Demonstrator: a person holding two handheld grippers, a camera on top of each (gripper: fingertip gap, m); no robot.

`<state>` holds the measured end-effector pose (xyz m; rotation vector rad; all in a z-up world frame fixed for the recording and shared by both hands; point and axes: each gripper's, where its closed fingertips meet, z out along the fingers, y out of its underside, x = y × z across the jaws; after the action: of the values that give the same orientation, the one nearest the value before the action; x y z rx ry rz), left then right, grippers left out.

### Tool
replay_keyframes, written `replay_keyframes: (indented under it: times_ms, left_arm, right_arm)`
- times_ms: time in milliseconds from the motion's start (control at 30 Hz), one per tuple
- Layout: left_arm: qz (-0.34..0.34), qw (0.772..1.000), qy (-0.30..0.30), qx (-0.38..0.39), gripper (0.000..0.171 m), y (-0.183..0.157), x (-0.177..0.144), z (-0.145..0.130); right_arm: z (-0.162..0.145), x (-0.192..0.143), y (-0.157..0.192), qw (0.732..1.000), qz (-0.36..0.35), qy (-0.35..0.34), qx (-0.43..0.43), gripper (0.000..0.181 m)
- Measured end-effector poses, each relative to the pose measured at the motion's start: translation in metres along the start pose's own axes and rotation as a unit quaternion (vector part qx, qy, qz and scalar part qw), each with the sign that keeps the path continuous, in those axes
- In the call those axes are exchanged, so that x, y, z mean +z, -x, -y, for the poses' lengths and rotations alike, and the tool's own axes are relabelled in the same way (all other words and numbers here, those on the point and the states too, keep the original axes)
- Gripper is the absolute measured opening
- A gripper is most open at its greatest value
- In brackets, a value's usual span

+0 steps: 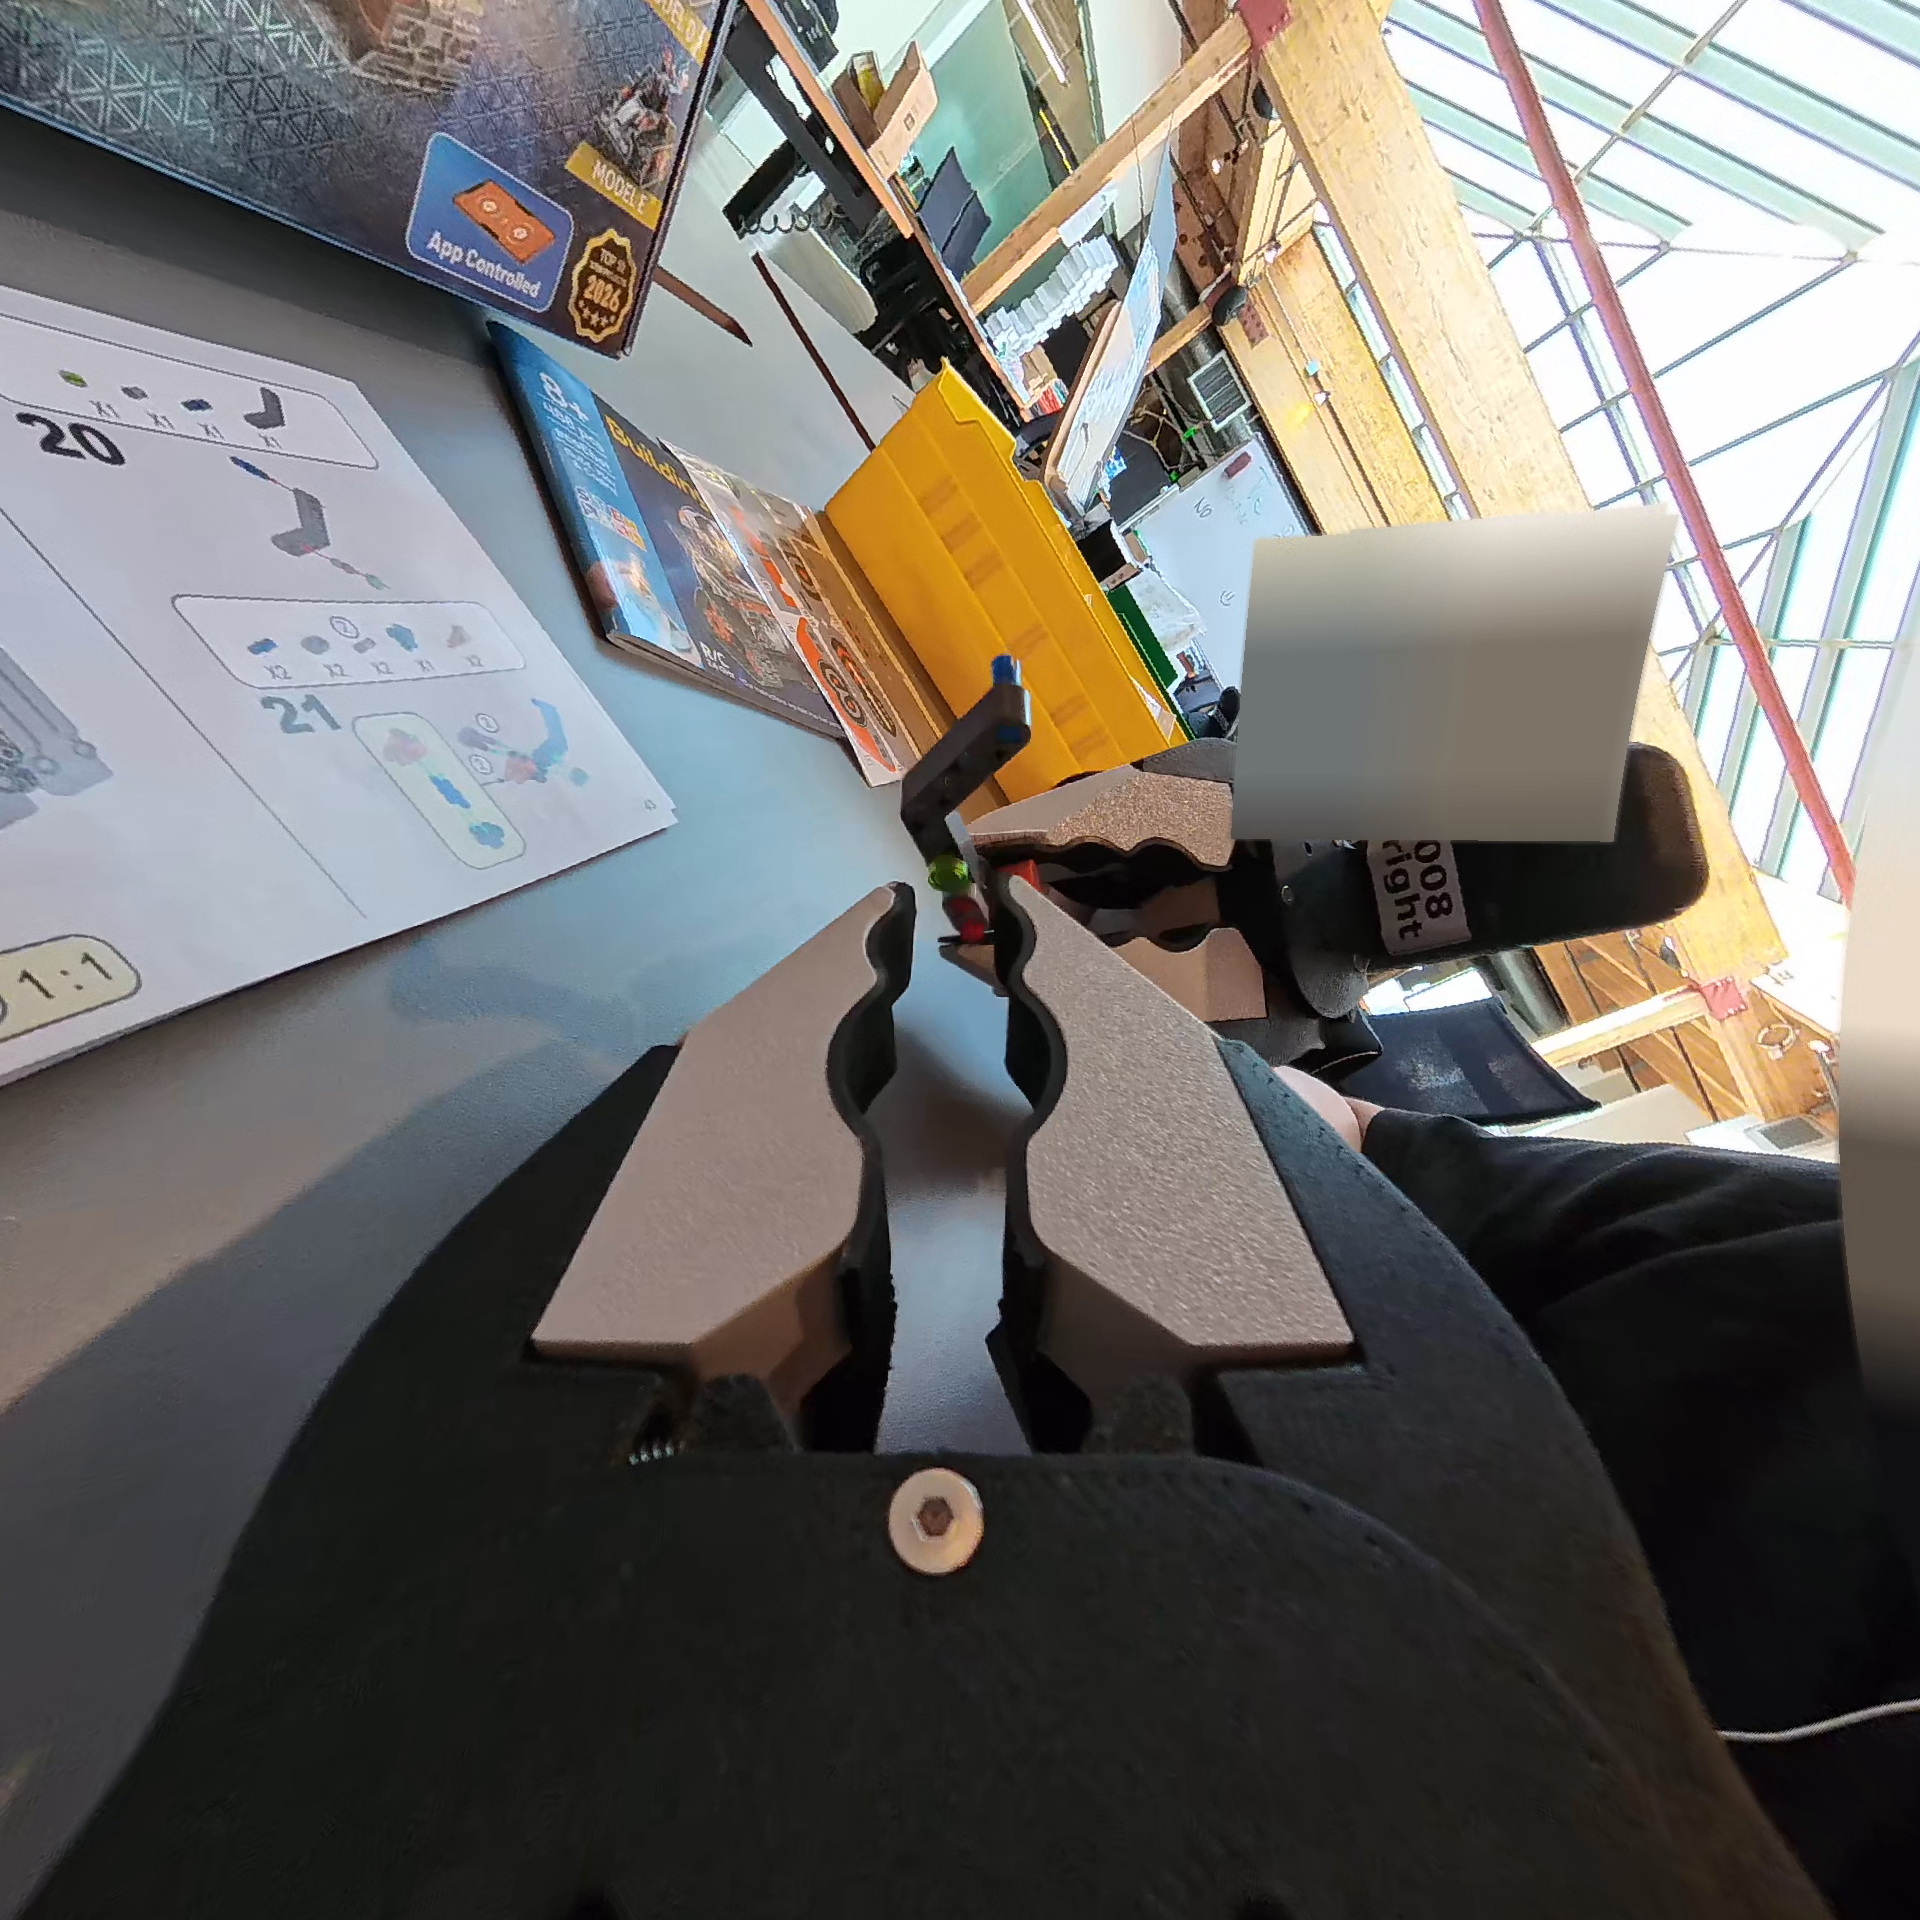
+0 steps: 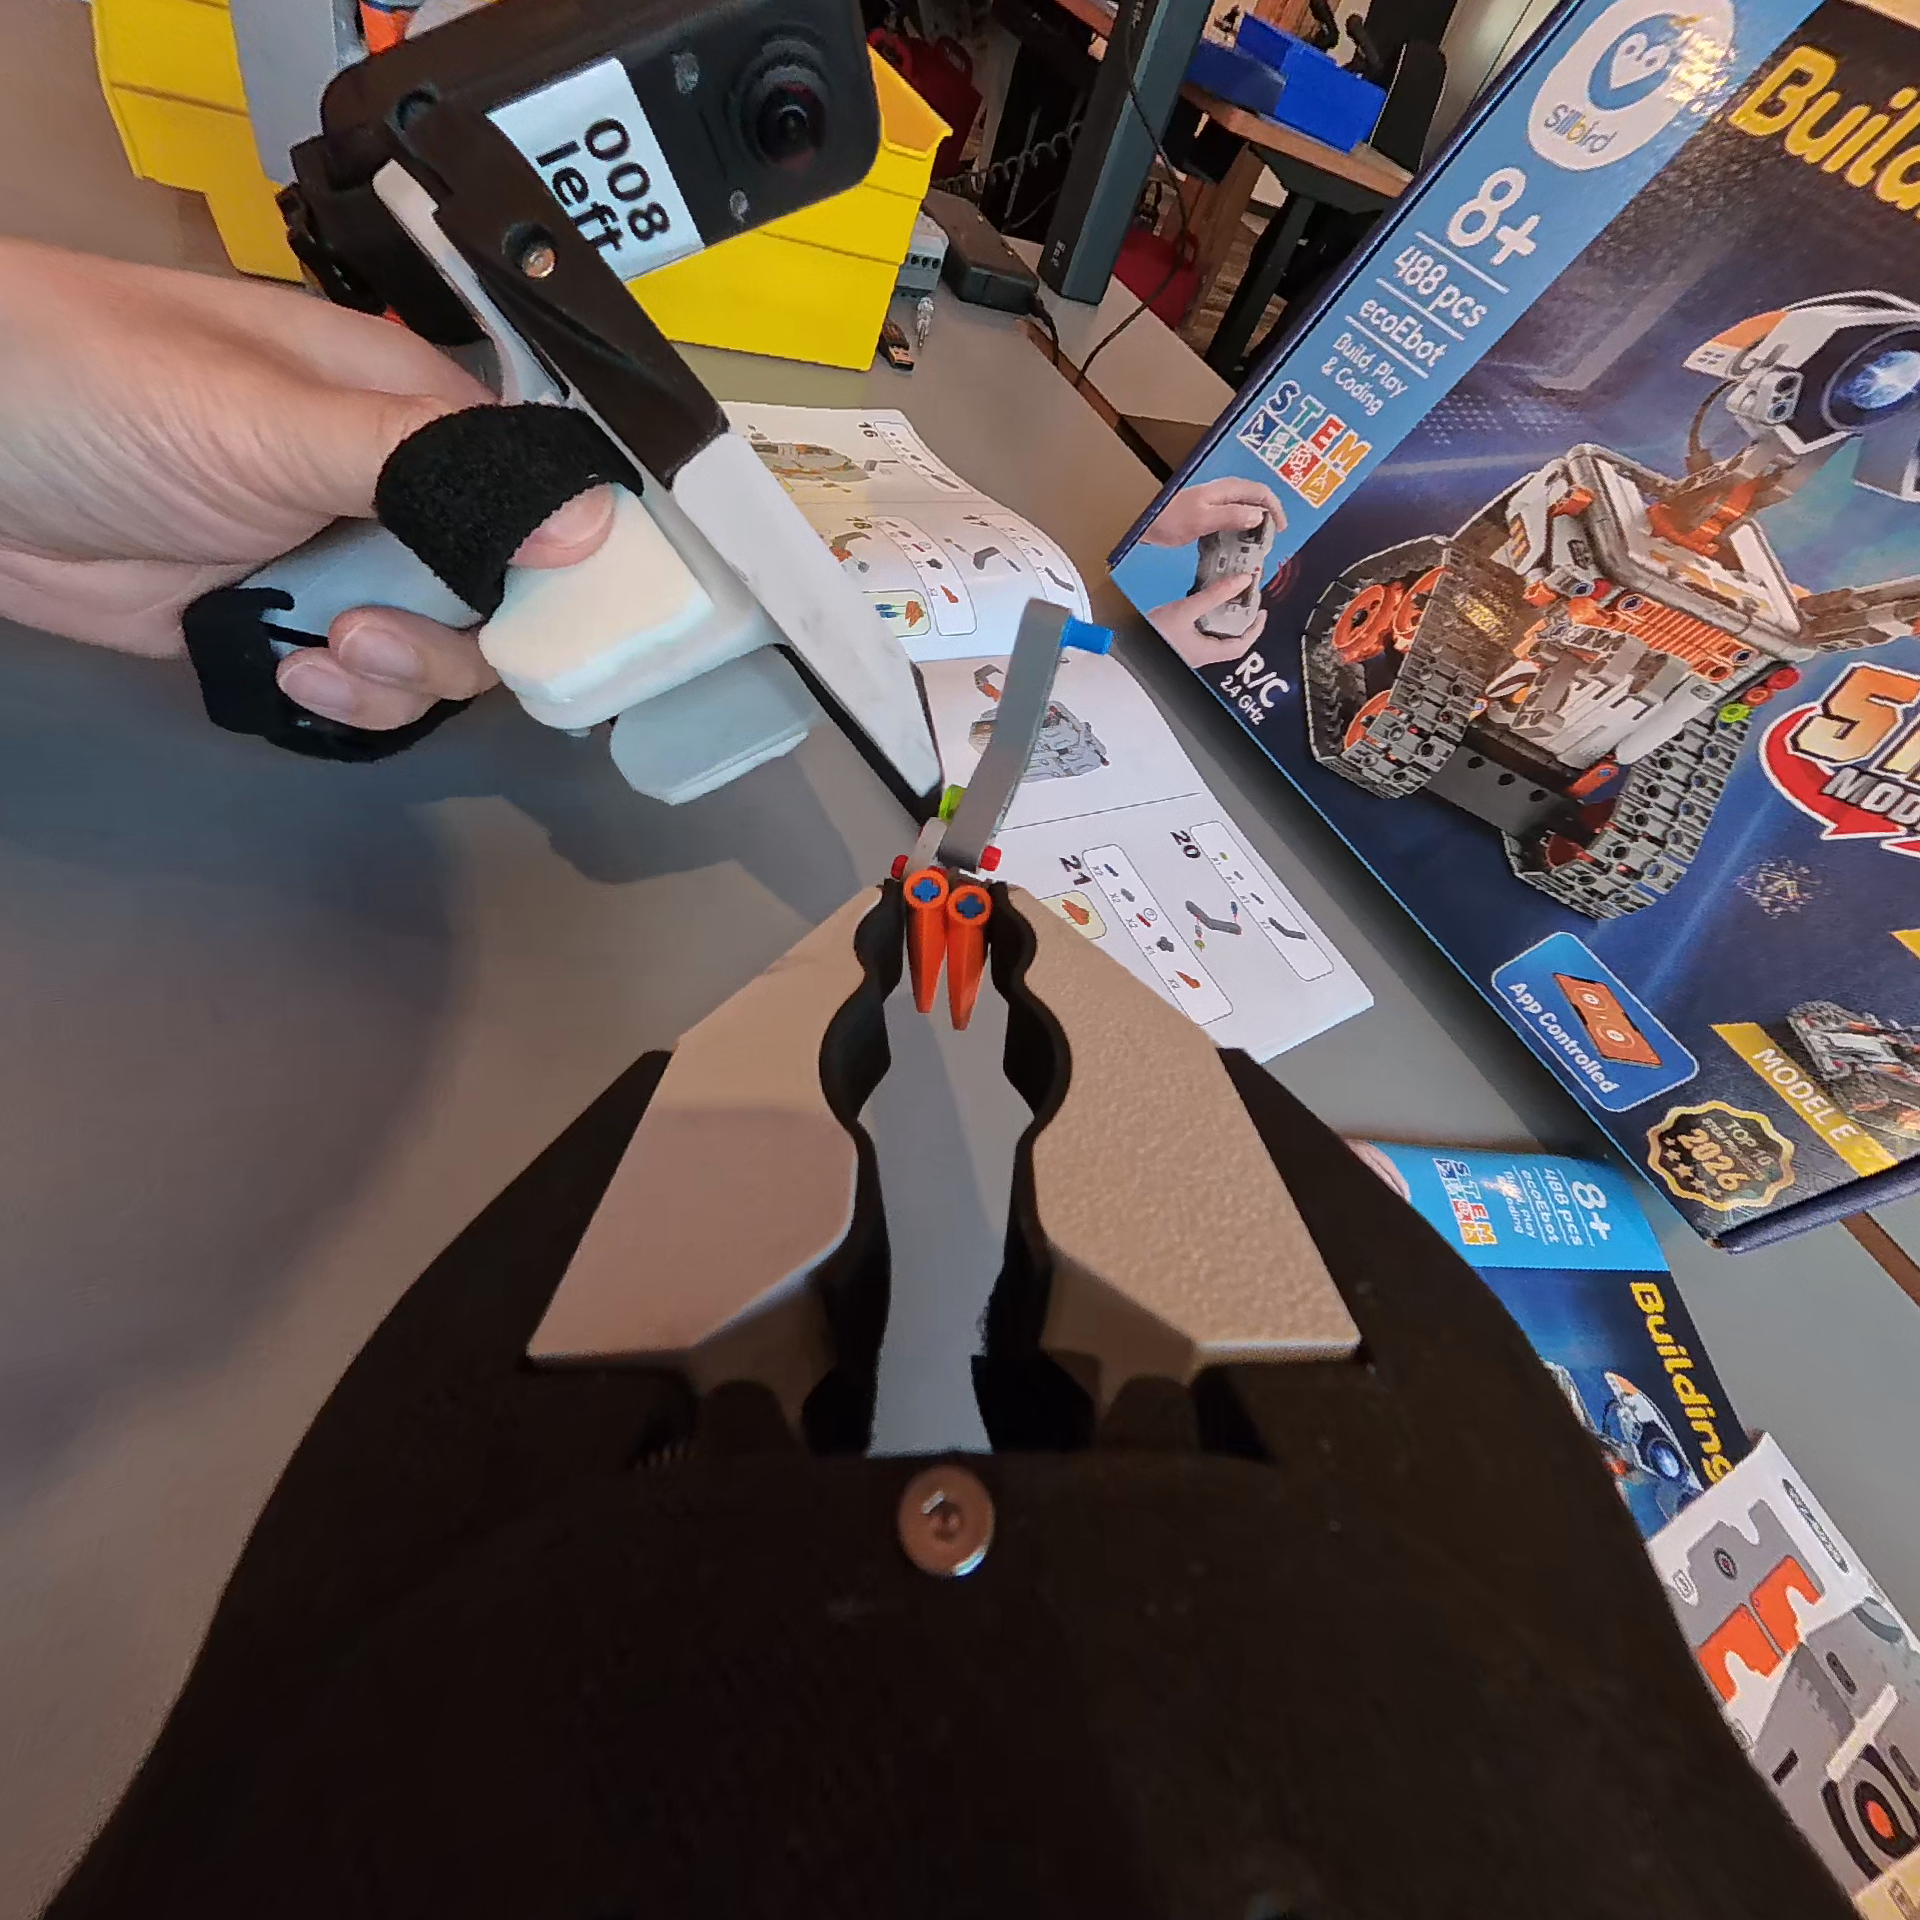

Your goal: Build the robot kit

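My right gripper [image 2: 945,904] is shut on two orange pointed pieces [image 2: 945,956] at the base of a small brick assembly held above the grey table. A grey bent beam [image 2: 1013,727] rises from them, with a blue pin [image 2: 1086,636] at its top. In the left wrist view my left gripper [image 1: 954,902] has its tips closed in on the green bush [image 1: 943,871] and red pin [image 1: 968,916] at the beam's [image 1: 961,758] lower end. The right gripper's fingers [image 1: 1112,826] reach in from the right. The left gripper's fingertip [image 2: 925,779] touches the green bush [image 2: 951,800].
An open instruction sheet [image 1: 260,623] [image 2: 1122,810] lies on the table [image 1: 520,1091]. A large printed toy box [image 2: 1558,623] [image 1: 364,135] stands behind it. A booklet [image 1: 665,540] [image 2: 1558,1299] and a yellow bin [image 1: 997,582] [image 2: 810,270] lie nearby. A hand [image 2: 208,447] holds the left gripper. The grippers are tip to tip, or close to it.
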<state>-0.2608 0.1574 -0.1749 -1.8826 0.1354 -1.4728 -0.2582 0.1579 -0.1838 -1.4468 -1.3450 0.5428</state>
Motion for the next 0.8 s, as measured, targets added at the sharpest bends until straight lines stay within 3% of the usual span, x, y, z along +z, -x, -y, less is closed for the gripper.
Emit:
replay_keyframes:
  times_ms: [800]
  left_arm:
    - [-0.036,0.998,0.019,-0.037,0.006,-0.006,0.003,-0.006]
  right_arm:
    - [0.005,0.001,0.010,0.999,0.026,-0.017,-0.010,0.016]
